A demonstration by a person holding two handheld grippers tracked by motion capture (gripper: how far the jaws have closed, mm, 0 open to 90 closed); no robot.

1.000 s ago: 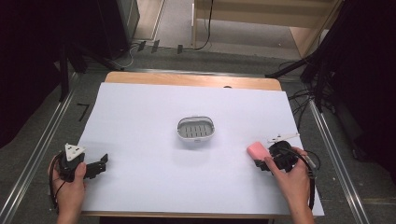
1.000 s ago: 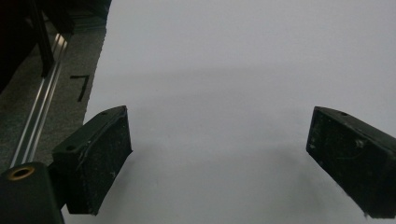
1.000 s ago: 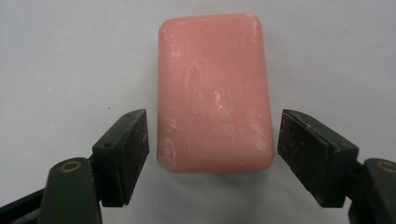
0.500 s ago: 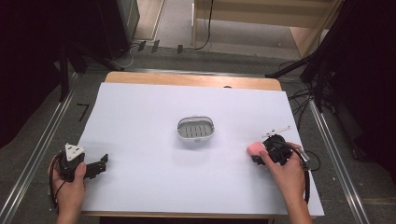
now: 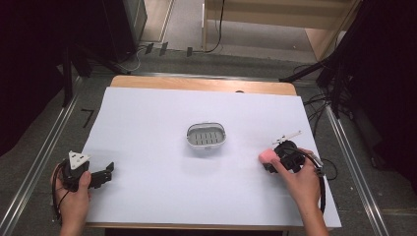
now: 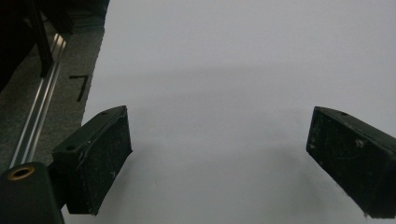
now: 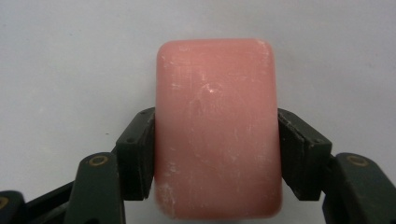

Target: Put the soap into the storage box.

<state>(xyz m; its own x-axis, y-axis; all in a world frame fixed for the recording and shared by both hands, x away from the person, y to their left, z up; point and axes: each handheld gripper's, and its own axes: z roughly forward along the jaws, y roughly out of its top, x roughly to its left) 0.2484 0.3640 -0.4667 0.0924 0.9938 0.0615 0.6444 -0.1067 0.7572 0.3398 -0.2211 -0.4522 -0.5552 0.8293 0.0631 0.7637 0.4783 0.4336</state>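
Soap bar [image 7: 217,128], pink, pinched between the pads of my right claw [image 5: 273,162] whose jaws have just been closing, right of the soap dish [image 5: 206,135] on the table [image 5: 147,123], my left claw [image 6: 219,154] spread, far left of the dish.

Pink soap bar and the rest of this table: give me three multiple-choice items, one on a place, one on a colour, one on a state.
1. Where does the slotted dish stand?
A. near the middle of the white sheet
B. at the sheet's left edge
C. on the floor

2. What colour is the soap bar?
A. green
B. pink
C. blue

3. How do the left tongs stand?
A. shut on the dish
B. shut on the bar
C. open, with nothing between the jaws

Answers:
1 A, the high view shows the dish midway between the two hands.
2 B, the right gripper view shows a pink bar pressed between the pads of the right tongs.
3 C, the left gripper view shows bare sheet between wide jaws.
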